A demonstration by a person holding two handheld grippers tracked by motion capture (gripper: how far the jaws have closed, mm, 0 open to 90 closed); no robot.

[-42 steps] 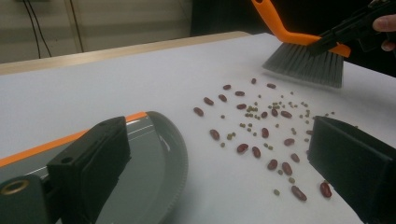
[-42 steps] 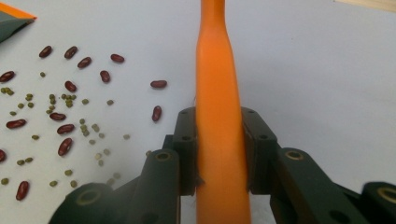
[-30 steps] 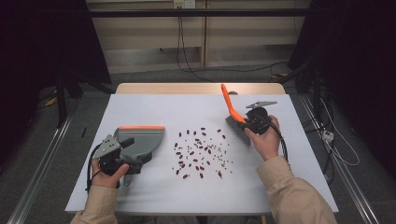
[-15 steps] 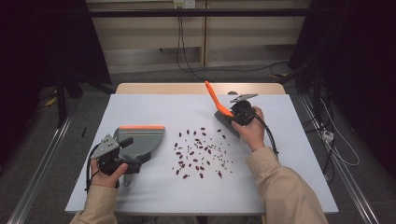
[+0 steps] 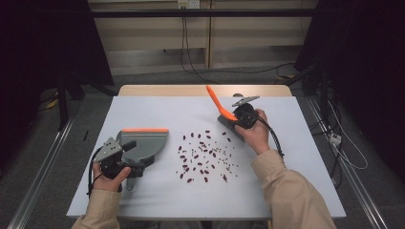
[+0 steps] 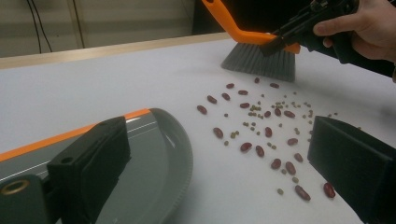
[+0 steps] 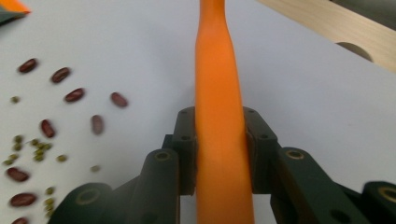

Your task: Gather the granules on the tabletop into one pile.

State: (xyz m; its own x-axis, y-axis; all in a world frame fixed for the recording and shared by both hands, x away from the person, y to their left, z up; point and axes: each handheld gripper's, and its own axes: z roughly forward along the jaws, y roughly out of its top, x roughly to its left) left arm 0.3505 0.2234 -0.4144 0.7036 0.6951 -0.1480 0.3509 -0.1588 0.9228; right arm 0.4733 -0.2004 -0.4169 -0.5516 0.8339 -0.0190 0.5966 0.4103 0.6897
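Red beans and small green ones (image 5: 205,153) lie scattered mid-table. A grey dustpan (image 5: 143,141) with an orange lip sits to their left. My left gripper (image 5: 119,153) stands at its near left side, jaws wide apart: one jaw over the pan (image 6: 159,158), the other over bare table beside the beans (image 6: 261,133). My right gripper (image 5: 239,119) is shut on the orange handle (image 7: 217,70) of a brush (image 6: 259,63). Its grey bristles rest on the table just behind the beans, and the handle slants up toward the back left.
The white table top (image 5: 157,109) has a wooden strip (image 5: 200,90) along its far edge. Bare surface lies in front of the beans and at the right. Cables (image 5: 334,143) run over the floor to the right of the table.
My right gripper has carried the brush to the left, up to the far edge of the beans. The left gripper and the dustpan have stayed put.
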